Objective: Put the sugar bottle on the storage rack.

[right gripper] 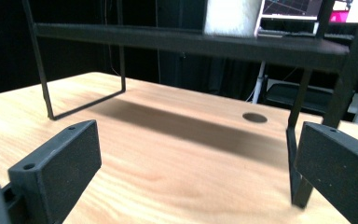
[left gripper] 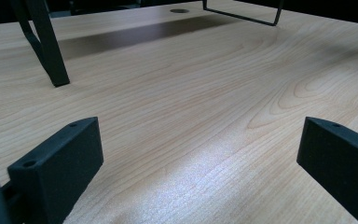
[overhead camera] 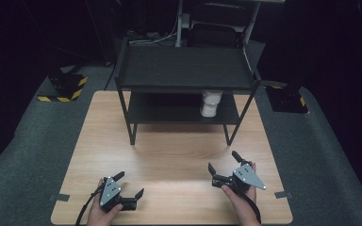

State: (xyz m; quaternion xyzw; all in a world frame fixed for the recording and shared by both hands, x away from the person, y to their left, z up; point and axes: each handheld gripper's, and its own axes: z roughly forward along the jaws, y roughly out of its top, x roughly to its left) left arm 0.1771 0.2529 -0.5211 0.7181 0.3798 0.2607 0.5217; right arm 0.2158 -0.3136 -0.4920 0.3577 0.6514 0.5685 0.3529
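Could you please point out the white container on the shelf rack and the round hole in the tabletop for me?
white container (overhead camera: 210, 103), high view, on its front side.
round hole (right gripper: 255, 117), right gripper view, at its dark centre.

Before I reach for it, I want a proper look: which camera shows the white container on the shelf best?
The high view: the white container stands on the right of the rack's lower shelf, top hidden by the upper shelf. The right gripper view catches its cropped bottom. The left gripper view looks across the table.
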